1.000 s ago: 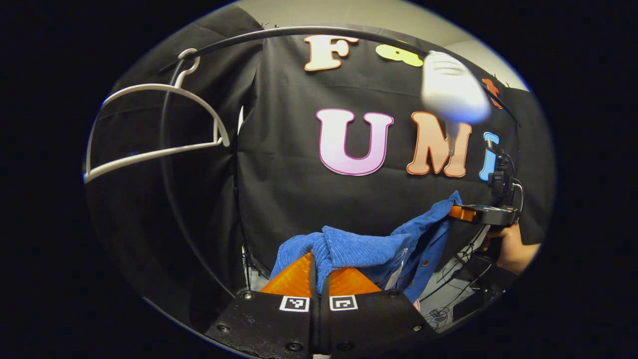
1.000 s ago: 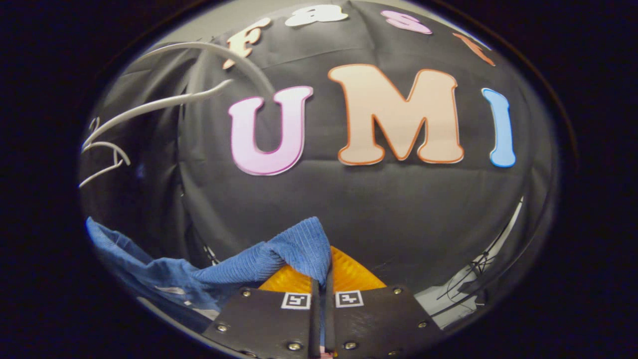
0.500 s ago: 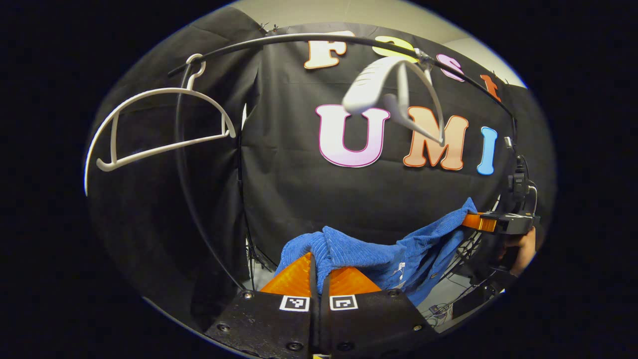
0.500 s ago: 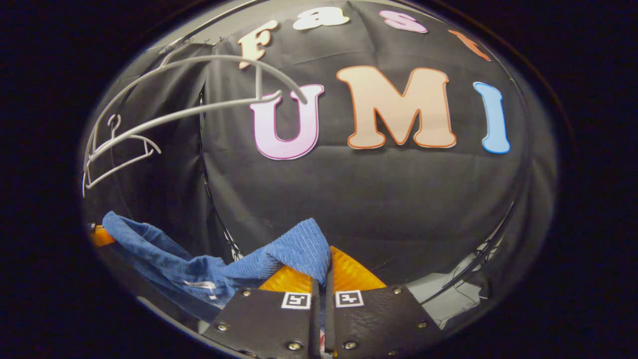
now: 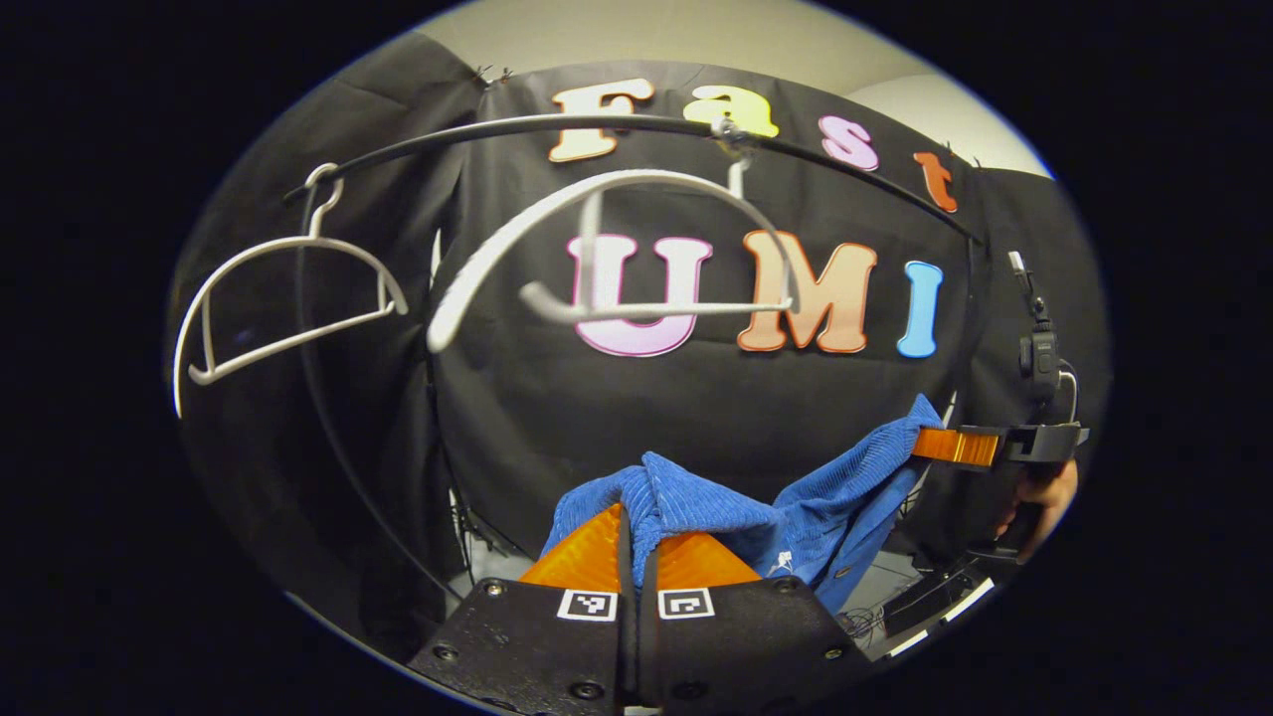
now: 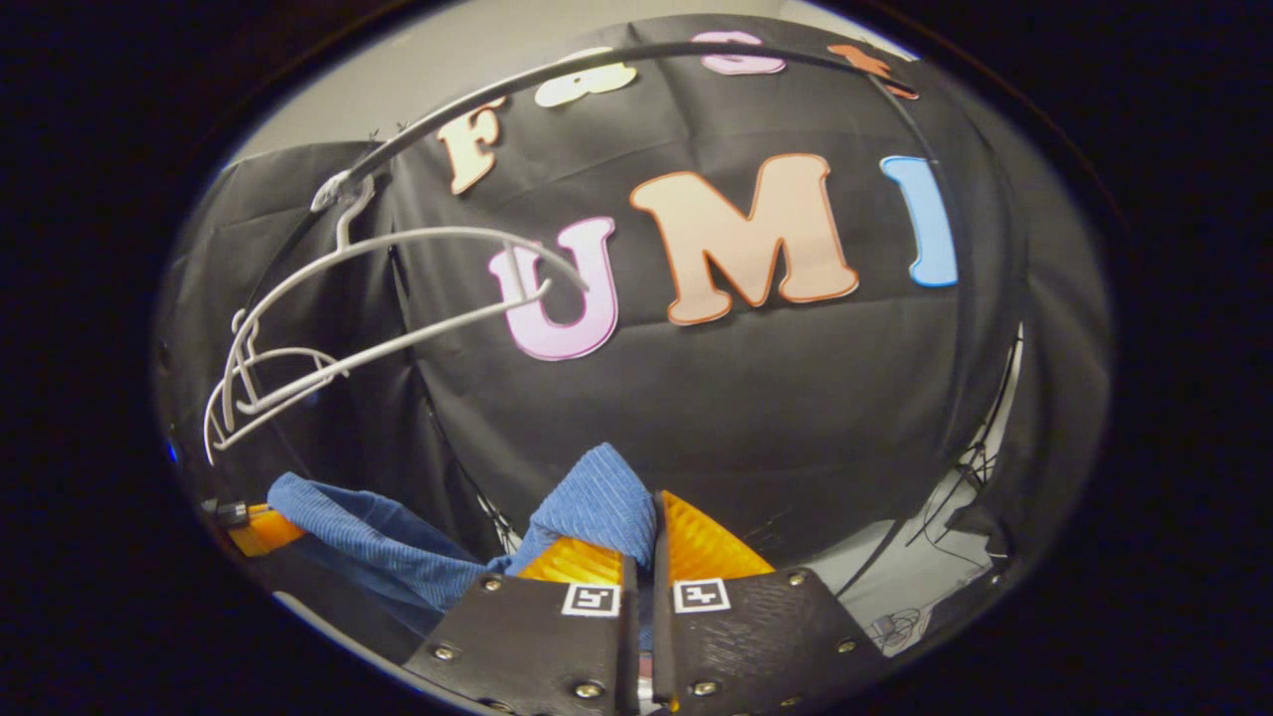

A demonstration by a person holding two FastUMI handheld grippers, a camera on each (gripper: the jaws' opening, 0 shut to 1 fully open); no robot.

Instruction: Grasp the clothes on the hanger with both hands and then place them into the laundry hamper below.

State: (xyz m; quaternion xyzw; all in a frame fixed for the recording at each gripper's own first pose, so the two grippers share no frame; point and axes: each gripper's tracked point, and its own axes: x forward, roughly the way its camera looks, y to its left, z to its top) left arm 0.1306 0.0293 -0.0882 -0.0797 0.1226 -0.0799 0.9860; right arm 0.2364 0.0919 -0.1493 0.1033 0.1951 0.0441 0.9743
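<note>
A blue corduroy garment [image 5: 756,512] hangs stretched between my two grippers, off its hanger. My left gripper [image 5: 635,517] is shut on one bunched end of it. In the left gripper view the right gripper [image 5: 930,443] pinches the other end at the far right, held by a hand [image 5: 1039,497]. In the right gripper view my right gripper [image 6: 644,507] is shut on the blue cloth [image 6: 597,497], which trails left to the left gripper [image 6: 254,527]. A bare white hanger [image 5: 607,259] swings on the black rail [image 5: 597,124] above.
A second bare white hanger [image 5: 269,298] hangs at the left end of the curved rail. Both white hangers [image 6: 378,298] also appear upper left in the right gripper view. The rack's black upright [image 5: 338,438] curves down at left. Cables [image 6: 945,517] lie on the pale floor.
The freed hanger has swung back left along the rail and turned broadside. Both grippers have come down and back with the blue garment still held between them.
</note>
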